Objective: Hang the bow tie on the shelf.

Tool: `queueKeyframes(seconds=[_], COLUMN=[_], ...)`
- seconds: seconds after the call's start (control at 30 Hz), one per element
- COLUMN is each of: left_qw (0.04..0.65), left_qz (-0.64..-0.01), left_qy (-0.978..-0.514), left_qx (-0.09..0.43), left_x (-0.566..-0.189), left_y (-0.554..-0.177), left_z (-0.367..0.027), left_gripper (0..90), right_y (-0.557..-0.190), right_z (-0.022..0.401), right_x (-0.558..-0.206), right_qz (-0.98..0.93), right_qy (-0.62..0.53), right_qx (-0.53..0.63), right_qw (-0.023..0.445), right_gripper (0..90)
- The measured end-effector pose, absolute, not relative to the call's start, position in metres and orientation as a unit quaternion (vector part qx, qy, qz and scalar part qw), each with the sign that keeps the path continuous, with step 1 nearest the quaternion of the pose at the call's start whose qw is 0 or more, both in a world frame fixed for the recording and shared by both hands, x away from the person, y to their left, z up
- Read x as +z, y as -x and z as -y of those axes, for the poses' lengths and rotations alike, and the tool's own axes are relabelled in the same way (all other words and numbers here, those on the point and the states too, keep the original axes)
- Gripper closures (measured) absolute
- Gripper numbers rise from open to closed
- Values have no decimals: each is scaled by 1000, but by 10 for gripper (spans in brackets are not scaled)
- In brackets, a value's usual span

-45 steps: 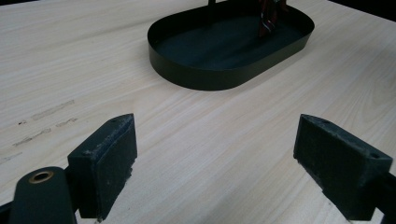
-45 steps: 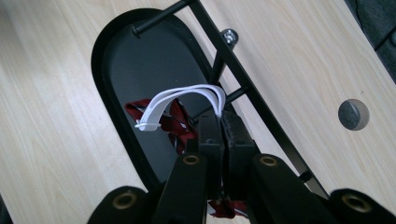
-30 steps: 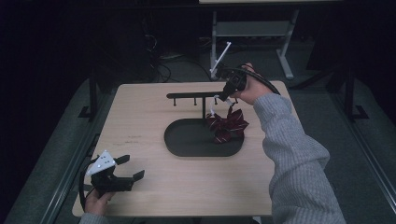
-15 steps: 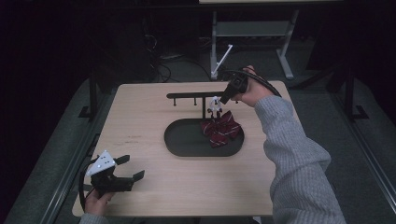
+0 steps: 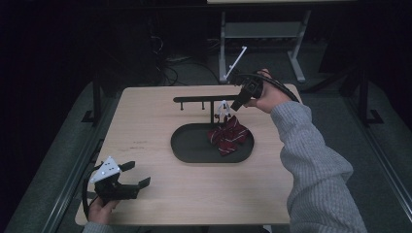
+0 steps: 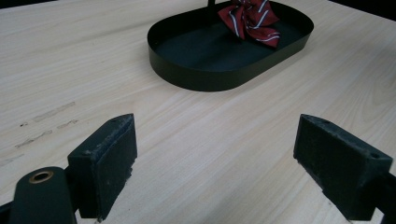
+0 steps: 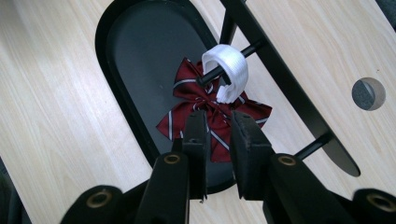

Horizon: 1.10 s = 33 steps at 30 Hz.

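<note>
1. My right gripper [image 7: 214, 128] sits above the back part of the table, near its far right corner. Its jaws have just been opening and now stand a narrow gap apart, with nothing pinched: the pads are off the cloth.
2. Bow tie [image 7: 212, 112], dark red with pale stripes, hangs by its white loop [image 7: 227, 70] over a peg of the black rack [image 7: 280, 79]. The cloth droops onto the right end of the black oval tray [image 5: 194, 150], which lies mid-table toward the back.
3. My left gripper [image 5: 127, 180] is at the near left corner of the table [image 5: 145, 121], jaws spread wide, empty, hovering just over bare wood.
4. The right gripper view shows the loop seated on the peg, plus a round hole [image 7: 368, 93] in the tabletop.
5. The high view gives the whole rack bar running along the back and my grey sleeve [image 5: 311, 155].
6. The left gripper view shows the tray wall and bow from low down, with scuffs [image 6: 44, 122] on the wood.
</note>
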<state>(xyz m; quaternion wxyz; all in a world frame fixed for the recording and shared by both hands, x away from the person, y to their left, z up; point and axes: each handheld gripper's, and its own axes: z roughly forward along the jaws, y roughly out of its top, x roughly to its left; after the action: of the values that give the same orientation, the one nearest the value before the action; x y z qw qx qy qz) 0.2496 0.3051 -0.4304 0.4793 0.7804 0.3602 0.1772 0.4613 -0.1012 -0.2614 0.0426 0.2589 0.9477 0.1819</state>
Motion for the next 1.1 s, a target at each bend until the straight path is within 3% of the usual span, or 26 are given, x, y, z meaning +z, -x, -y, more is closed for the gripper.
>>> queueKeyframes(seconds=[1.1], left_qw=[474], left_qz=[-357], left_qy=[-785], left_qx=[176], left_x=[-430], left_y=[-249], left_z=[-304], left_gripper=[131], right_y=[-435], right_z=[129], right_x=[-279], right_qz=[-943], right_qy=[-256], right_qx=[212], right_qw=[21], right_gripper=[649])
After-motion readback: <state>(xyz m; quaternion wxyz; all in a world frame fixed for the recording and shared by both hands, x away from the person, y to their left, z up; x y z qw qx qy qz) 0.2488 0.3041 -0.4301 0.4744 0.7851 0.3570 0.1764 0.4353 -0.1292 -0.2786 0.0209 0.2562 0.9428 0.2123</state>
